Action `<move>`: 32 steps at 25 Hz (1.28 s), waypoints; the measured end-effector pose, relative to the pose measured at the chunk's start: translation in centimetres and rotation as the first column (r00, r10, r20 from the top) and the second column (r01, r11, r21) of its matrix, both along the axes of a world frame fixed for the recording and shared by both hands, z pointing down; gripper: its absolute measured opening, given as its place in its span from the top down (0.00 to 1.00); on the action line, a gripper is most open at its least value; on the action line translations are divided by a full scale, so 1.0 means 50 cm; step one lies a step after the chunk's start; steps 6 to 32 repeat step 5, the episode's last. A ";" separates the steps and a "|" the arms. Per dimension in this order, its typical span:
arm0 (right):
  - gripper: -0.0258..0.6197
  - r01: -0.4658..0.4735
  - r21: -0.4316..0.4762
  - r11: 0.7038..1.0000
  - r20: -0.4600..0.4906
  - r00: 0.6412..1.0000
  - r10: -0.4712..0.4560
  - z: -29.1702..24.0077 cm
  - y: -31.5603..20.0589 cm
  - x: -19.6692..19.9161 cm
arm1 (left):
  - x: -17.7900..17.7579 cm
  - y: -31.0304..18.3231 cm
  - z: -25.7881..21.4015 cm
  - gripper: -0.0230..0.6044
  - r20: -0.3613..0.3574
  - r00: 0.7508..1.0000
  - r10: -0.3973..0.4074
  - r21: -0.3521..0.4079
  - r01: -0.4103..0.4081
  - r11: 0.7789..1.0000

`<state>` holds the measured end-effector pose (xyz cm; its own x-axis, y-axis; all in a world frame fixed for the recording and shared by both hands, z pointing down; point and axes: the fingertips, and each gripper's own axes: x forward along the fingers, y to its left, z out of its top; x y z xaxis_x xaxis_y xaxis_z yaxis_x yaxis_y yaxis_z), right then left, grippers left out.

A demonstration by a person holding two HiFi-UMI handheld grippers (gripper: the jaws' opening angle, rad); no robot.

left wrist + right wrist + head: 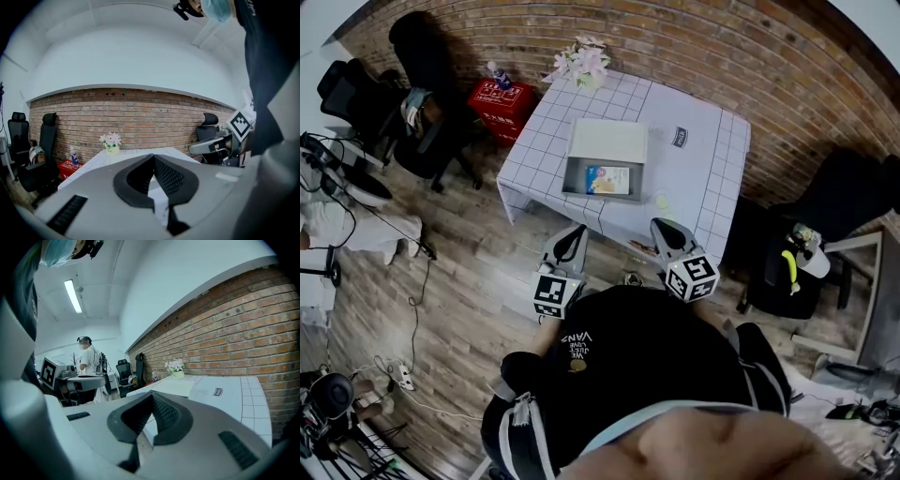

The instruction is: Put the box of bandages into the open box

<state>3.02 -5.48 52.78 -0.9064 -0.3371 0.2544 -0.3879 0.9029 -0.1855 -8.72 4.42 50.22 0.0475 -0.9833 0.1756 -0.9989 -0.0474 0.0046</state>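
In the head view the open grey box lies on the white checked table, lid folded back. A blue-and-white box of bandages lies inside it. My left gripper and right gripper hang side by side just off the table's near edge, short of the open box. Both are shut with nothing between the jaws. In the left gripper view the jaws meet at the tips and point over the table. The right gripper view shows its jaws closed the same way, and the box of bandages is hidden there.
A pot of flowers stands at the table's far corner. A small dark label lies at the right of the open box. A red crate and black office chairs stand at the left. A person in white stands farther off.
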 end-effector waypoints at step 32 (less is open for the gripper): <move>0.97 0.003 0.002 1.000 0.000 1.000 -0.003 0.002 -0.005 0.002 | 0.004 -0.003 0.005 0.95 -0.006 1.000 -0.004 -0.002 0.004 1.000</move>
